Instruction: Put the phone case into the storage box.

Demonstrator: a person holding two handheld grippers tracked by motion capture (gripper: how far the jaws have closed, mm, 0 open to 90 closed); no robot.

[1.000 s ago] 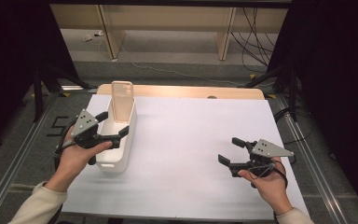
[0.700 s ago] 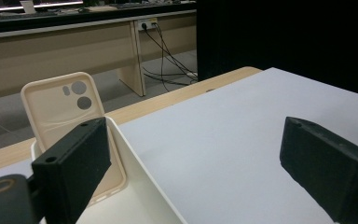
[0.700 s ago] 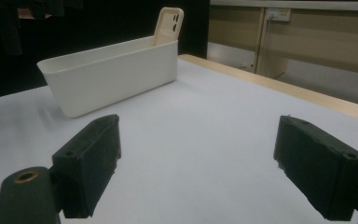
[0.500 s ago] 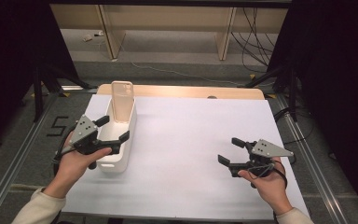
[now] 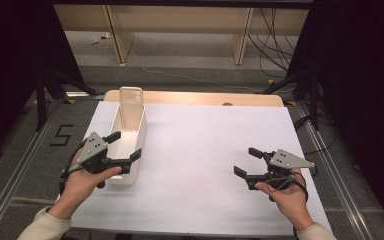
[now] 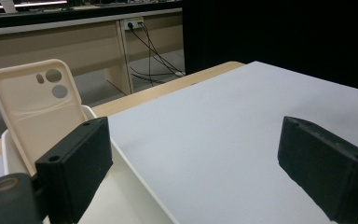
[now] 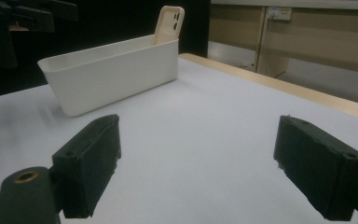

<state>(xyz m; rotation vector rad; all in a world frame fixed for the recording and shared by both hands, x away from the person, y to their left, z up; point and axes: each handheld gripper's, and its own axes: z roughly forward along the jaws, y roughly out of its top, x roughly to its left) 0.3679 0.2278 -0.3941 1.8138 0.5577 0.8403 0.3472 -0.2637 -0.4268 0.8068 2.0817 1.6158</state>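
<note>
— What was on the left side of the table (image 5: 195, 150)?

— The left gripper (image 5: 123, 147) hung over the near end of the white bin (image 5: 141, 136), its jaws spread wide and holding nothing. In the left gripper view one jaw sat over the bin's inside and the other over the bare white table top beside it.

— And the phone case (image 5: 131, 108)?

— It stood upright in the far end of the bin, leaning against the end wall, its camera cut-outs at the top. It was well apart from the left gripper's jaws.

— What about the right side?

— The right gripper (image 5: 250, 162) was held low over the white surface near the table's right front, far from the bin. Its jaws also stood wide apart with nothing between them, and they faced toward the bin.
</note>
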